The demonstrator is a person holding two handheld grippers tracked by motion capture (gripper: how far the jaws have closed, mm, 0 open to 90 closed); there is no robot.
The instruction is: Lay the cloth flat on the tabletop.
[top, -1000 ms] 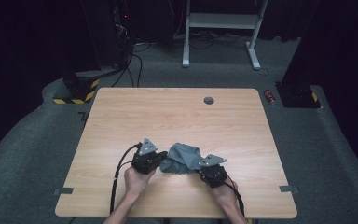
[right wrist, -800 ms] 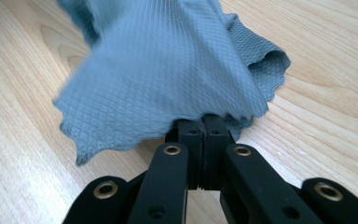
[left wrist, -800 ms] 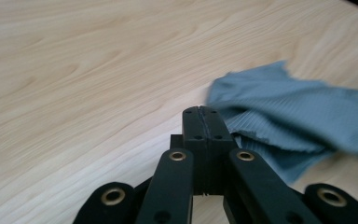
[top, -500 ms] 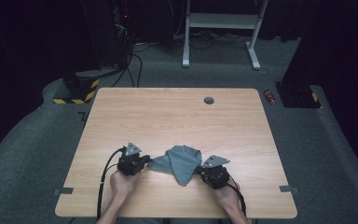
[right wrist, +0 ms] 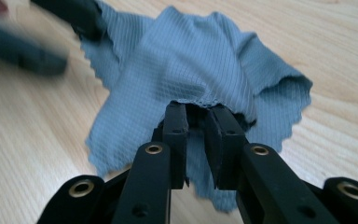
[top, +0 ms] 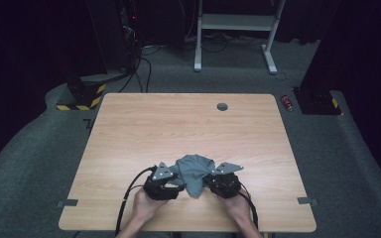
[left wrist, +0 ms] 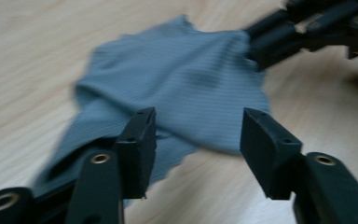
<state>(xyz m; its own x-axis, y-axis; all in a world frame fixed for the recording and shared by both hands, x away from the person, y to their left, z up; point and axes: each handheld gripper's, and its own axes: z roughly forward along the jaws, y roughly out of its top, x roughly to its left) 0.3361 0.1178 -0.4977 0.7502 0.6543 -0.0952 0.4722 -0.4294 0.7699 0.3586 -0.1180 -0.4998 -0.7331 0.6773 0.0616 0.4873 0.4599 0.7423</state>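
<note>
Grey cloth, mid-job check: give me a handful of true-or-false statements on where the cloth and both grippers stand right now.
1. The grey cloth lies on the wooden table between the two grippers. True.
2. The left gripper is clamped on the cloth. False: its jaws have just been opening and stand wide apart, with cloth lying under them.
3. The right gripper has a fold of cloth between its jaws. True: the jaws stand narrow, and the cloth drapes over their tips.
4. The cloth is spread flat and smooth. False: it is bunched and rumpled.
5. The cloth hangs over the table's near edge. False: it lies wholly on the tabletop.
</note>
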